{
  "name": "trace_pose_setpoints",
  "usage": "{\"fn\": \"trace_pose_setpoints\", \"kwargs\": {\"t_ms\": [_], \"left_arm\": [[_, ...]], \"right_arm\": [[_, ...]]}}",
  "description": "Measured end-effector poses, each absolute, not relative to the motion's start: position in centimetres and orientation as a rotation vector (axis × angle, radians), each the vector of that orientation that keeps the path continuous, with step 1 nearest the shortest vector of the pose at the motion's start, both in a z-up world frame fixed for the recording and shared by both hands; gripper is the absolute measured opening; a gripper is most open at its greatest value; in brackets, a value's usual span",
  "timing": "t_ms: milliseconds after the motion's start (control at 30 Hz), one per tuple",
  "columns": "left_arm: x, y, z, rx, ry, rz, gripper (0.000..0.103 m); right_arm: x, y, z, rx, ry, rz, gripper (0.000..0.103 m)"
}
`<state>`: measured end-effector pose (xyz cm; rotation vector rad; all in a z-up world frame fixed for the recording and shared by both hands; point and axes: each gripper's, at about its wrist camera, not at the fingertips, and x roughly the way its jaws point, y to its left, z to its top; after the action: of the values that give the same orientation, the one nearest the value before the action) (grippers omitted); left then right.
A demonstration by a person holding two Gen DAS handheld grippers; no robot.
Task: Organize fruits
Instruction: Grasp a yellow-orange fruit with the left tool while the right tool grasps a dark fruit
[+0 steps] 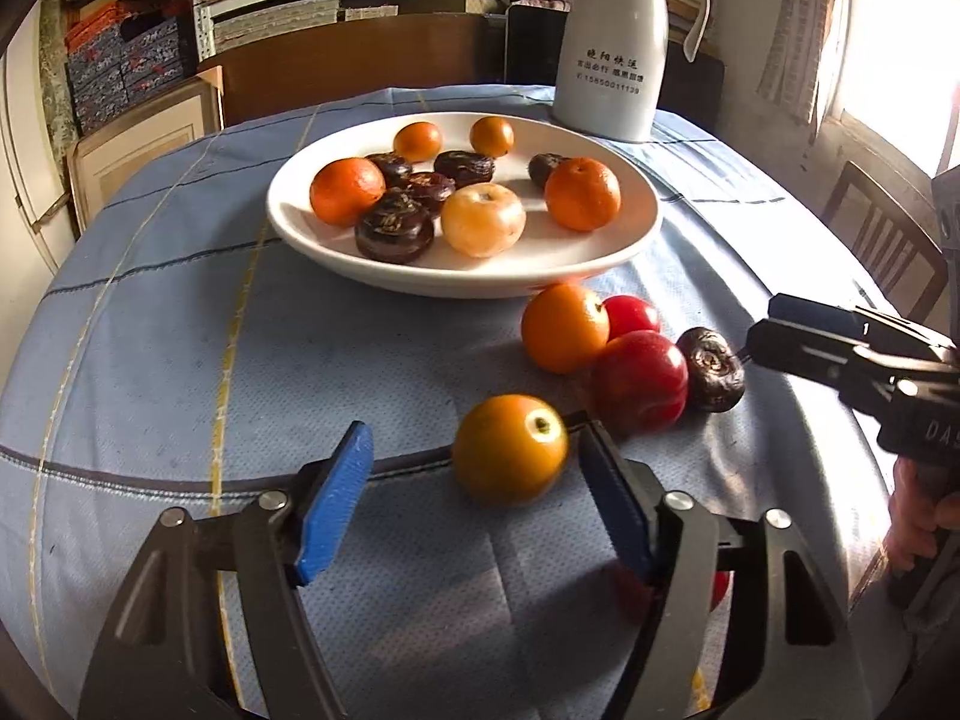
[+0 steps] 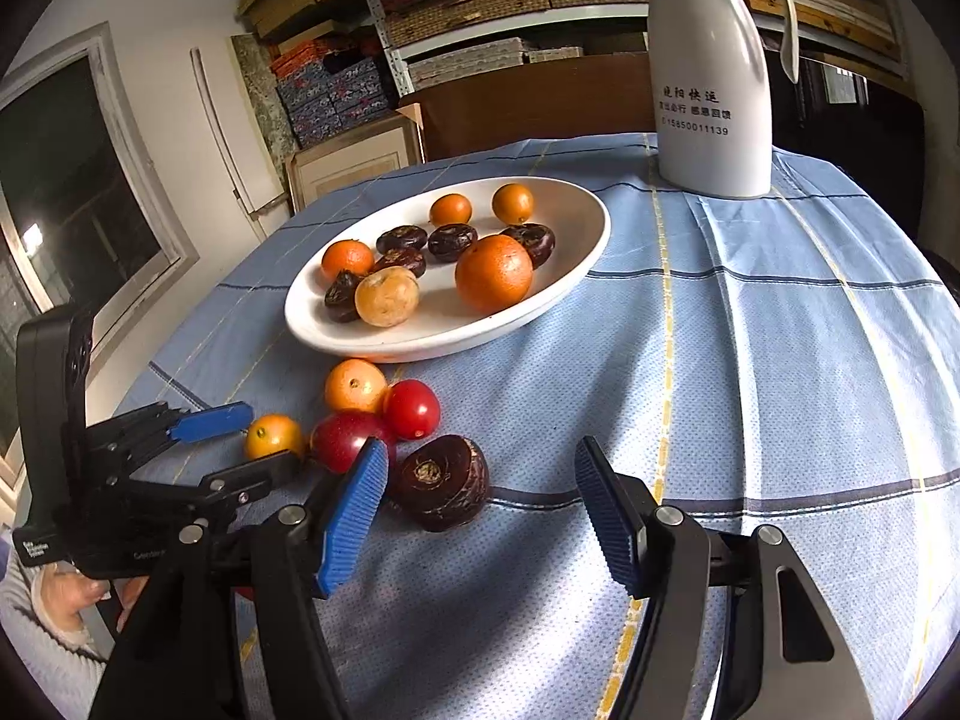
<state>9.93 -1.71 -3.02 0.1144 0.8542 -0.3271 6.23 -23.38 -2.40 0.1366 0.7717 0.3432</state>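
A white plate [image 1: 624, 240] [image 2: 576, 222] holds oranges, dark water chestnuts and a pale fruit. On the cloth in front of it lie an orange [image 1: 561, 327], two red fruits [image 1: 639, 381] [image 1: 630, 313], a dark chestnut [image 1: 714, 367] [image 2: 441, 477] and a small orange kumquat [image 1: 510, 447] [image 2: 273, 435]. My left gripper [image 1: 474, 480] is open, with the kumquat between its blue pads near the right one. My right gripper [image 2: 480, 498] is open, its left pad beside the chestnut. It shows in the left wrist view at the right [image 1: 798, 330].
A white thermos jug [image 1: 612, 42] [image 2: 711, 66] stands at the table's far side. The round table has a blue checked cloth [image 2: 780, 360]. A wooden chair [image 1: 882, 240] stands at the right. Shelves with boxes fill the back wall.
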Motion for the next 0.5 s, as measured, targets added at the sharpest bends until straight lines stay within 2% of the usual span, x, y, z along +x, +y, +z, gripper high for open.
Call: {"fn": "trace_pose_setpoints", "kwargs": {"t_ms": [233, 367, 500], "left_arm": [[10.1, -2.7, -3.3, 0.145, 0.861, -0.357, 0.060], [10.5, -2.8, -3.5, 0.139, 0.881, -0.361, 0.050], [10.4, -3.2, -3.5, 0.156, 0.876, -0.374, 0.044]], "right_arm": [[6.1, -21.8, -2.9, 0.065, 0.795, 0.366, 0.059], [6.1, -20.9, -3.1, 0.010, 0.800, 0.369, 0.057], [6.1, -19.8, -3.4, -0.045, 0.823, 0.379, 0.050]]}}
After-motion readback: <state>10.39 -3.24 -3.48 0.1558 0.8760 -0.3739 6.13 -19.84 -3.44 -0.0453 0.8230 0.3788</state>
